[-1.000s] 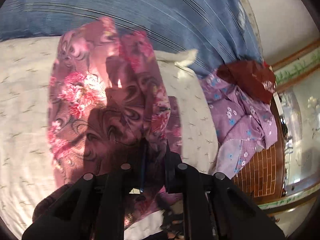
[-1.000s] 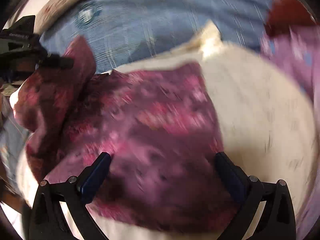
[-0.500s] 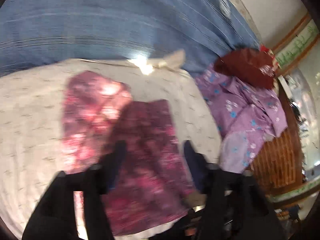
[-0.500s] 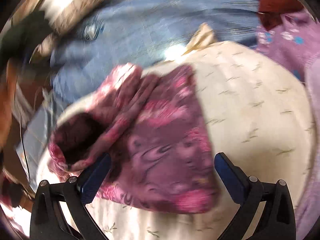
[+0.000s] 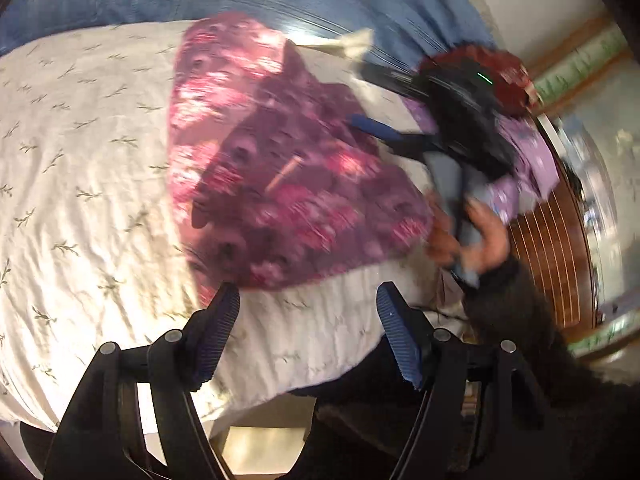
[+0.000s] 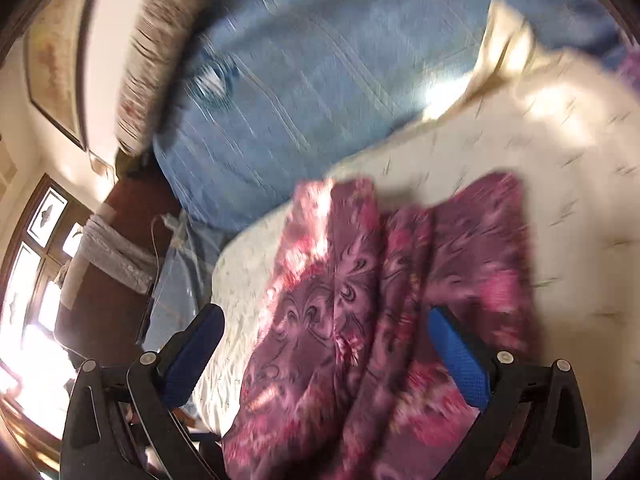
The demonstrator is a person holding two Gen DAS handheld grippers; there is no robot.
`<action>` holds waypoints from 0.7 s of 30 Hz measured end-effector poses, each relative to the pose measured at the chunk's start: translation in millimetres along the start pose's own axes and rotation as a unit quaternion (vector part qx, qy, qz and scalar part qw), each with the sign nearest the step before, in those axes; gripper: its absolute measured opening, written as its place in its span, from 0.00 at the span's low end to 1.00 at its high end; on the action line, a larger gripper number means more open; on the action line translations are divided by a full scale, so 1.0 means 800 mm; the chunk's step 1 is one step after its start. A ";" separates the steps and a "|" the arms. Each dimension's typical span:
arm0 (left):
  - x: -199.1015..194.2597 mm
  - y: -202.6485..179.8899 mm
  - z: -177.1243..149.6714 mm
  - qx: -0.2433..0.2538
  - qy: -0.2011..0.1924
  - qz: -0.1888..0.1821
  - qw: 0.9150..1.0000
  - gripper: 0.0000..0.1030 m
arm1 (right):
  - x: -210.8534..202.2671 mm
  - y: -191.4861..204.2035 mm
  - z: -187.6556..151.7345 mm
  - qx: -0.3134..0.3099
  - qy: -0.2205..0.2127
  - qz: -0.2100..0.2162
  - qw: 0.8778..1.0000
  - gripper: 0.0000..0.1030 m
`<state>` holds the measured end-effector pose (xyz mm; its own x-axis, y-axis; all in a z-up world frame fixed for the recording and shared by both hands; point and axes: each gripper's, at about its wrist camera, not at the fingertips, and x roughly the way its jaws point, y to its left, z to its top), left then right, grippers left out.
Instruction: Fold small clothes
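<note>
Risk: left tool (image 5: 308,312) and right tool (image 6: 326,344) both spread, gripping nothing (frames blurred); floral garment (image 5: 276,168) folded loosely, layers may slip when regrasped.

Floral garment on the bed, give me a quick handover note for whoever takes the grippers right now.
Left gripper: open, empty, short of the garment's near edge.
Right gripper: open, above the floral garment, not gripping.
Garment lies partly folded and wrinkled on the white sheet.
Purple clothes and a dark red item wait at the right.
Left: finish and flatten this fold, then fold those.
</note>
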<state>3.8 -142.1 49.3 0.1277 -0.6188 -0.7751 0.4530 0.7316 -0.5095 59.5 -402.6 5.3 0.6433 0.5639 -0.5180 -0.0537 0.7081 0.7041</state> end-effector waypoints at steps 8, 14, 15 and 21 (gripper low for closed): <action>0.038 -0.002 0.008 -0.053 0.021 -0.011 0.998 0.74 | 0.048 0.004 0.003 -0.030 0.042 -0.024 0.998 0.86; 0.050 0.023 0.024 -0.138 0.029 -0.054 0.989 0.74 | 0.047 0.000 0.018 -0.022 0.058 -0.003 0.998 0.86; 0.047 0.026 0.026 -0.156 0.031 -0.072 0.985 0.74 | 0.048 -0.001 0.019 -0.022 0.061 -0.007 0.998 0.86; -0.031 0.012 0.049 -0.116 -0.029 -0.102 0.988 0.74 | -0.003 -0.009 -0.012 -0.008 0.028 -0.015 0.999 0.85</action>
<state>39.6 -131.0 78.1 0.1077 -0.7699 -0.6290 0.2613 0.6323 -0.7293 51.0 -405.1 -3.3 0.6014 0.5641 -0.5658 -0.0473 0.7321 0.6796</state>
